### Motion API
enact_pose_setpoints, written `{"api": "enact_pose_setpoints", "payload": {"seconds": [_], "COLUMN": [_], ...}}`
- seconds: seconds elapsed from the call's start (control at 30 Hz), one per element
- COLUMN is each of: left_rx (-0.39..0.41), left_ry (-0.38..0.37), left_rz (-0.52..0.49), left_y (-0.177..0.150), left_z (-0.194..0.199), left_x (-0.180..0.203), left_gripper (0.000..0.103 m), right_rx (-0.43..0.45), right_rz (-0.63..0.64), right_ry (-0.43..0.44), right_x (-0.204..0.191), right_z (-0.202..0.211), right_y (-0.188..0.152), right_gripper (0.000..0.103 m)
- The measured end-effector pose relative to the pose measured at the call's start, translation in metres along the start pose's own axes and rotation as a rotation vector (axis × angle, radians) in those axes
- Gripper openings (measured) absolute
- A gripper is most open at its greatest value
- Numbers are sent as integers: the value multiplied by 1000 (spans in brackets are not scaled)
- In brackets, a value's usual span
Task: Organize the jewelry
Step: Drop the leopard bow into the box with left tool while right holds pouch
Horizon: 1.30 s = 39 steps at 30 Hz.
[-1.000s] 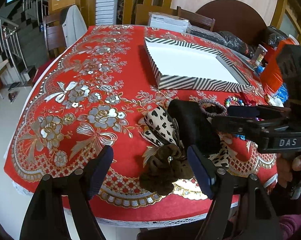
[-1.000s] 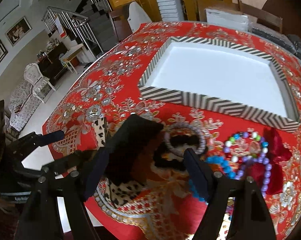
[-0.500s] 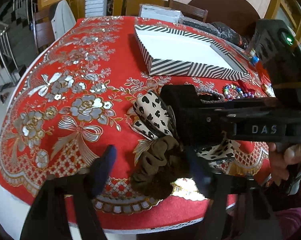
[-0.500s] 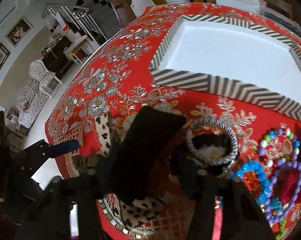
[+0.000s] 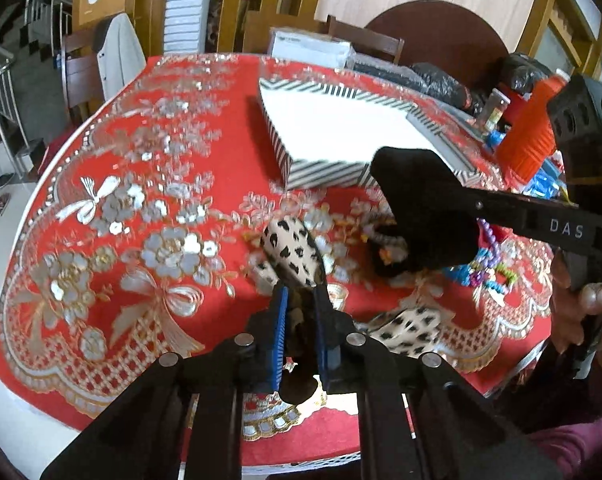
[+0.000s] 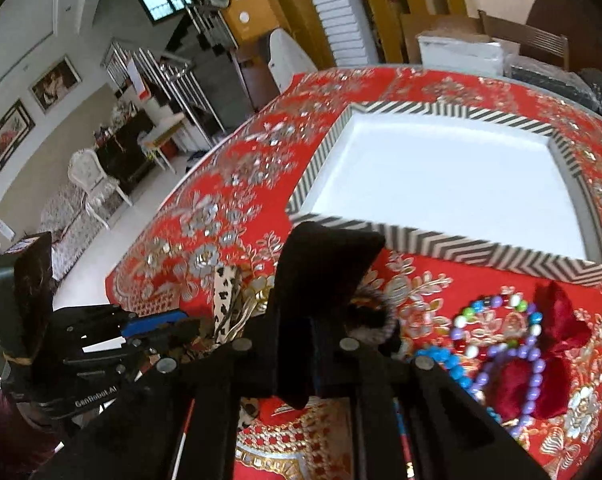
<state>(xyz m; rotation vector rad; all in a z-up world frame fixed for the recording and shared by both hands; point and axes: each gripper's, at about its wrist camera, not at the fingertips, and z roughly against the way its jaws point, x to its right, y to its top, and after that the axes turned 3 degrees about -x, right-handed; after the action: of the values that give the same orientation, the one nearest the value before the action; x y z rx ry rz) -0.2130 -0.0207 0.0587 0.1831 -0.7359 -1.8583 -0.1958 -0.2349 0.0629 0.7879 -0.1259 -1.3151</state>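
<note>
Both pairs of jaws, spread wide a second earlier, had drawn in and were closing onto fabric. The left gripper, angled steeply down near the table's front edge, had its blue pads nearly together, pinching the brown scrunchie, of which only a sliver showed between them. The leopard-print bow rose from just beyond those fingertips, its one visible lobe running away from the camera toward the striped tray; a second piece of the same print lay flat to the right, close to the front edge.

The right gripper also pointed downward and gripped the black velvet piece between its fingers. That piece stood with its long axis upright, its broad top tipped toward the striped tray's near wall, where before it had lain on the cloth. In the left wrist view it hung clear above the red tablecloth, held from the right by the long black finger, with the person's hand wrapped around the handle at the picture's right side.

Bead bracelets and a dark red bow lay on the cloth to the right, in front of the tray's near right corner. The tray's white floor was bare.
</note>
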Motion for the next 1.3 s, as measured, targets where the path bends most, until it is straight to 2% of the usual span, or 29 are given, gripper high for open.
{"api": "enact_pose_setpoints", "payload": {"seconds": [0.27, 0.47, 0.83, 1.1, 1.3], "left_rx": [104, 166, 178, 155, 131], "left_ry": [3, 33, 70, 97, 102], "left_rz": [-43, -86, -98, -85, -35], "left_y": [41, 80, 131, 151, 166], "left_z": [29, 27, -11, -46, -76], "left_x": [14, 27, 40, 41, 34], "left_gripper": [4, 4, 4, 4, 4], "right_rx": [75, 120, 133, 98, 56], "right_rz": [-38, -77, -126, -146, -137], "right_ry": [-16, -66, -167, -224, -261], "right_x": [24, 52, 108, 150, 176], "right_z": [39, 63, 77, 64, 44], "right_y": [8, 17, 38, 55, 64], "right_gripper": [12, 12, 12, 12, 12]}}
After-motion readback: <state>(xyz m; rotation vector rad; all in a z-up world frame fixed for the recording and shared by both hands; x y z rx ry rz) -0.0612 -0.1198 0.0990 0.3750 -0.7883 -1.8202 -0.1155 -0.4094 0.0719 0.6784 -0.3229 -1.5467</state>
